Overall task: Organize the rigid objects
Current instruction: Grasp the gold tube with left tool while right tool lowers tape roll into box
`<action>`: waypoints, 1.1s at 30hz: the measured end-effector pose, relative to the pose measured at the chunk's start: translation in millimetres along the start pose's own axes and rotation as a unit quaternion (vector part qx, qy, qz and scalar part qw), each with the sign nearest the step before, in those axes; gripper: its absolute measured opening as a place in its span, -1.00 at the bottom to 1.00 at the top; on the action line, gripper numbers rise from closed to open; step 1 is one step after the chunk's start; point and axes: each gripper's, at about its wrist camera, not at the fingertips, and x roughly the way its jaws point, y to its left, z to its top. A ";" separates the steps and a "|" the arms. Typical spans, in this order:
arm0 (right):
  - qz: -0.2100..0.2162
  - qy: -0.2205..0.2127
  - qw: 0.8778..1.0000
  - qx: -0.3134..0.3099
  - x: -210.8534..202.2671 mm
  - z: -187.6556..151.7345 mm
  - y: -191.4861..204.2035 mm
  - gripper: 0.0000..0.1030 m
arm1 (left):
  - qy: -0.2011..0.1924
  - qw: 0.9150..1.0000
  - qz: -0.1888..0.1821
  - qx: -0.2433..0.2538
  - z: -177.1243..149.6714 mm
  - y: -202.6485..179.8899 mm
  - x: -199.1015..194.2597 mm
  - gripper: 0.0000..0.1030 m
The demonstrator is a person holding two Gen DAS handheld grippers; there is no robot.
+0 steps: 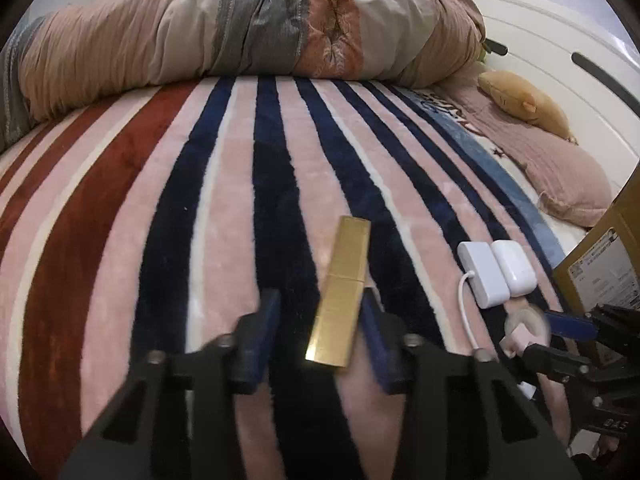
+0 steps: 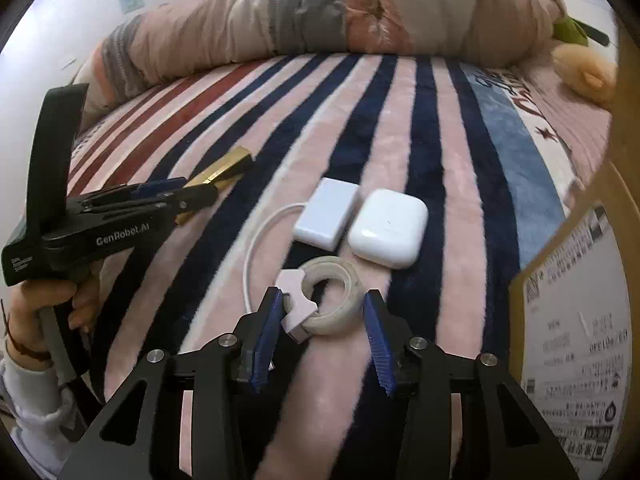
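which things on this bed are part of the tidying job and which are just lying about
Job: gold bar-shaped case, tape roll, white adapter, white earbud case, cardboard box.
Just lying about: rolled duvet, plush toy, pink pillow, striped blanket.

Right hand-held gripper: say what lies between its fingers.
In the right wrist view, the tape roll in its pink dispenser lies between the open right hand-held gripper fingers.

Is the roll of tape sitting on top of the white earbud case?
No, the tape roll lies on the striped blanket in front of the white earbud case, between the right gripper fingers.
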 end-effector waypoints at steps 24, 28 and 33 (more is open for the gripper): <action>0.019 -0.036 0.998 -0.048 -39.9 -1.7 29.0 -0.28 | -0.009 1.000 0.003 -0.011 -14.1 1.5 -17.3 -0.71; 0.027 -0.061 0.996 -0.058 -66.9 0.0 36.1 -0.28 | -0.029 1.000 0.002 -0.009 -11.0 -4.6 -43.2 -0.71; 0.046 -0.106 0.991 -0.061 -109.1 6.1 37.9 -0.28 | -0.050 0.998 0.027 0.009 -3.0 -21.4 -79.5 -0.71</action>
